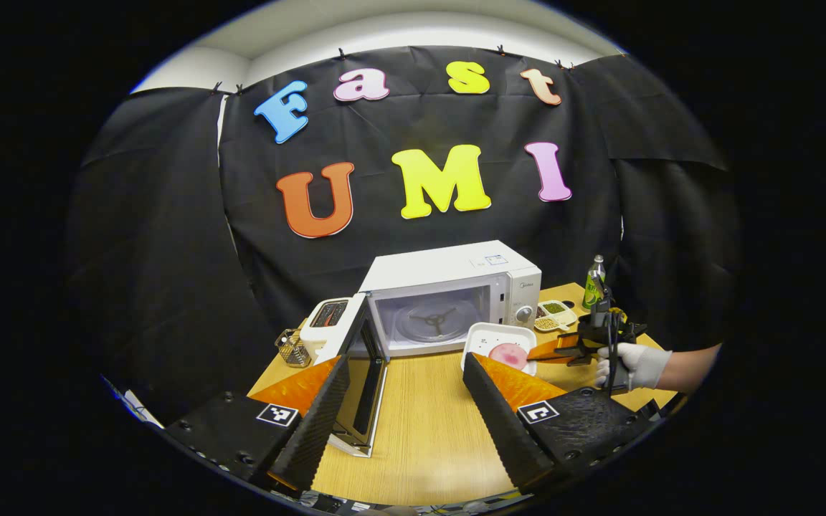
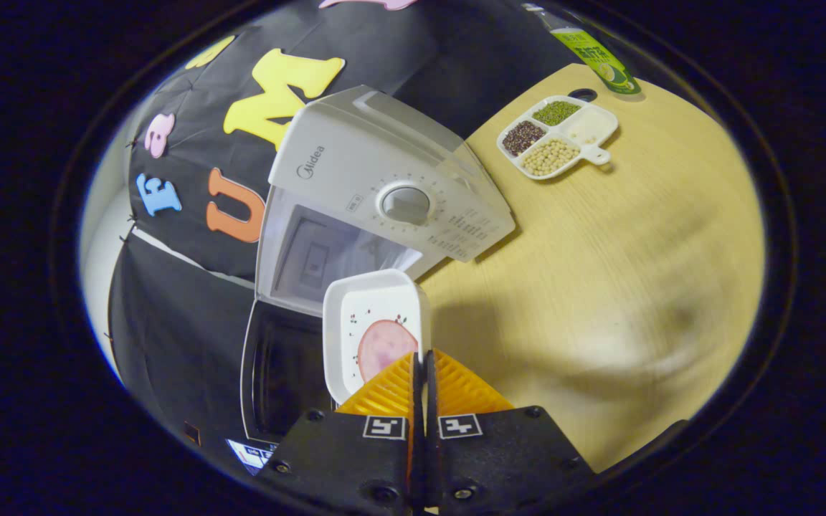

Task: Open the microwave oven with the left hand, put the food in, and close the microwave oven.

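Right gripper (image 2: pixel 424 373) jaws pinched on tray (image 2: pixel 373 326) rim; left gripper (image 1: pixel 406 401) jaws wide, empty. Keep tray level, slide into microwave (image 1: pixel 449 301) cavity, frame centre, clear of door (image 1: pixel 363 373).

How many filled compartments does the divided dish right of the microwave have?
3 filled in the divided dish: green grains at the back, dark grains on the left, pale beans in front. A fourth compartment looks empty.

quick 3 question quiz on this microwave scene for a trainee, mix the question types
1. True or false: the microwave door is open.
2. The right tool is shut on: A) the bottle B) the food tray C) the sectioned dish
3. Fill in: the left tool is ____, gripping nothing.

Key: 1 true; 2 B; 3 open
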### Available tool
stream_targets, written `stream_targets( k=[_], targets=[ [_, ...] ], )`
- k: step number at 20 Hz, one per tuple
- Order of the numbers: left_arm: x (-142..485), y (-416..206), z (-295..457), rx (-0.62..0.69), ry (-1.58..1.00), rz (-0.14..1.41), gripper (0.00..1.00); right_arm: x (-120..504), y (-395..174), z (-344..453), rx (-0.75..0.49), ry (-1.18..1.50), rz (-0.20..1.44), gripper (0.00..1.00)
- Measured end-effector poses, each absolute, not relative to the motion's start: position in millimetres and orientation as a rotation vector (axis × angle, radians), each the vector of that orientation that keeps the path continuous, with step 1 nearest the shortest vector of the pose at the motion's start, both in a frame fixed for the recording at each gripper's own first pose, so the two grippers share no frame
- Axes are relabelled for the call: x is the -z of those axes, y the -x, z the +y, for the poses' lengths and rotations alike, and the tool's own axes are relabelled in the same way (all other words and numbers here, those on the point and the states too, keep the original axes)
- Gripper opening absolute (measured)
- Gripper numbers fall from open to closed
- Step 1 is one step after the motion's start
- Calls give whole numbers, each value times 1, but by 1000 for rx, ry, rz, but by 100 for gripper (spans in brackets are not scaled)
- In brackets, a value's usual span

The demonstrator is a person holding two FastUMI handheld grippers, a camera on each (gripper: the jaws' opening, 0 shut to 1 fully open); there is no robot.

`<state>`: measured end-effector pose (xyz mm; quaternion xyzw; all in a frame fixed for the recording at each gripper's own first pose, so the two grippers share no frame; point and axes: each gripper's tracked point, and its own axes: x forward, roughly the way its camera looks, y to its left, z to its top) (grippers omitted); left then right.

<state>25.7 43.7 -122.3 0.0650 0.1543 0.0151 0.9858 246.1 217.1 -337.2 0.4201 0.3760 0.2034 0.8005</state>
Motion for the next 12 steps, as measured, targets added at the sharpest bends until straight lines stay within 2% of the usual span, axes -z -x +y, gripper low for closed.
stream_targets(
  k=[6, 7, 8, 12],
  targets=[
    [126, -29, 50, 33, -101, 299, 95, 337, -278, 283, -290, -1032, 658, 4],
    [131, -30, 55, 36, -106, 304, 95, 334, -283, 293, -263, -1072, 629, 0],
    [136, -30, 58, 40, -111, 315, 95, 332, -288, 302, -234, -1103, 605, 4],
    [151, -27, 80, 29, -123, 336, 95, 335, -314, 332, -120, -1188, 546, 4]
  ],
)
